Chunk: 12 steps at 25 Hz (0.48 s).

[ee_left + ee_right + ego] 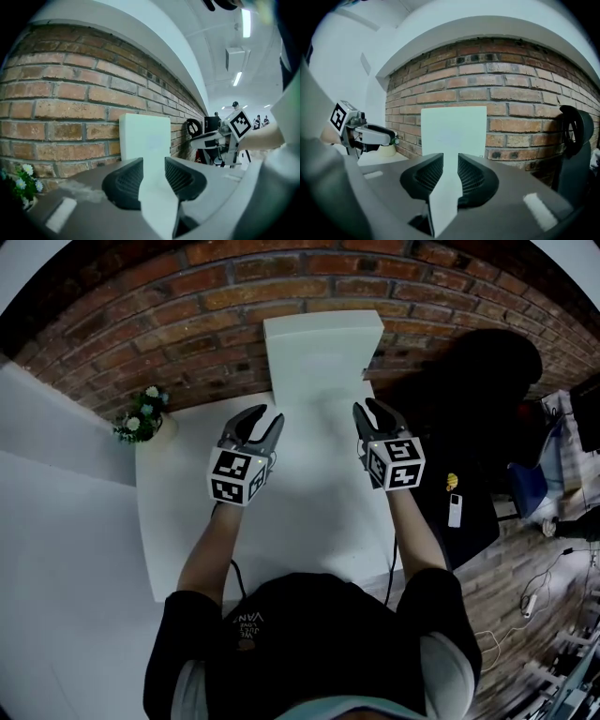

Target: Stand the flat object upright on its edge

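Observation:
A flat white board (323, 352) stands upright on its lower edge at the back of the white table (187, 521), against the brick wall. It shows straight ahead in the left gripper view (144, 136) and the right gripper view (453, 129). My left gripper (255, 423) hovers over the table in front of the board's left side, and my right gripper (373, 416) hovers in front of its right side. Both stay short of the board. The left gripper (153, 164) and the right gripper (450, 161) each show a narrow gap between the jaws with nothing in it.
A small pot of flowers (142, 418) sits at the table's back left corner. A black chair (487, 381) stands right of the table, with a dark surface holding a small white device (455, 510). Cables lie on the wooden floor (525, 596) at the right.

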Motion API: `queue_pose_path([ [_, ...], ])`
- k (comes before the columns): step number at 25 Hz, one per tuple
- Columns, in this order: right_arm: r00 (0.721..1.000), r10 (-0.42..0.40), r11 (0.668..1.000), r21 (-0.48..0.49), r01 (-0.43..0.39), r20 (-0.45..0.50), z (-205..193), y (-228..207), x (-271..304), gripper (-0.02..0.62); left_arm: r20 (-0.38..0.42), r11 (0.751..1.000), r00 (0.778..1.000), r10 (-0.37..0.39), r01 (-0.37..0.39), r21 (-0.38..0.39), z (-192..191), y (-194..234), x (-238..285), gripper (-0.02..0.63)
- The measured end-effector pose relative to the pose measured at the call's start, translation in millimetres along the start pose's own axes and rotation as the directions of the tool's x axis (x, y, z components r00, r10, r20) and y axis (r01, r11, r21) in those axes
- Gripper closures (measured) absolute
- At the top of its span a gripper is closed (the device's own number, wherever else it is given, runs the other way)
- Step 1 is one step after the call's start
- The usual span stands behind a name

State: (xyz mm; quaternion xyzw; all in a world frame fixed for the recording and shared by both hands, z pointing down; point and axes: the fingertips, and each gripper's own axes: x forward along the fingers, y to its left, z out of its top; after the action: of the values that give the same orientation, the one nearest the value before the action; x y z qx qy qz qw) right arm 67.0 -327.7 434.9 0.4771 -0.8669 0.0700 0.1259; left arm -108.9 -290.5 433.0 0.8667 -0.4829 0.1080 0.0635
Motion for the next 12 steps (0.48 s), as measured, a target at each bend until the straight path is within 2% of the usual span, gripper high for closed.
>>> queue_pose_path([
  [7,1.0,-0.009,1.0,0.008,0.008,0.02,0,23,-31,0.575,0.028,1.0,0.999,-0.024,0.024,0.004,4,-18,-27,0.506],
  [12,1.0,0.01,1.0,0.018,-0.01,0.024,-3,43,-53,0.594,0.038,0.999,0.998,-0.041,0.041,0.004,1,-31,-47,0.52],
])
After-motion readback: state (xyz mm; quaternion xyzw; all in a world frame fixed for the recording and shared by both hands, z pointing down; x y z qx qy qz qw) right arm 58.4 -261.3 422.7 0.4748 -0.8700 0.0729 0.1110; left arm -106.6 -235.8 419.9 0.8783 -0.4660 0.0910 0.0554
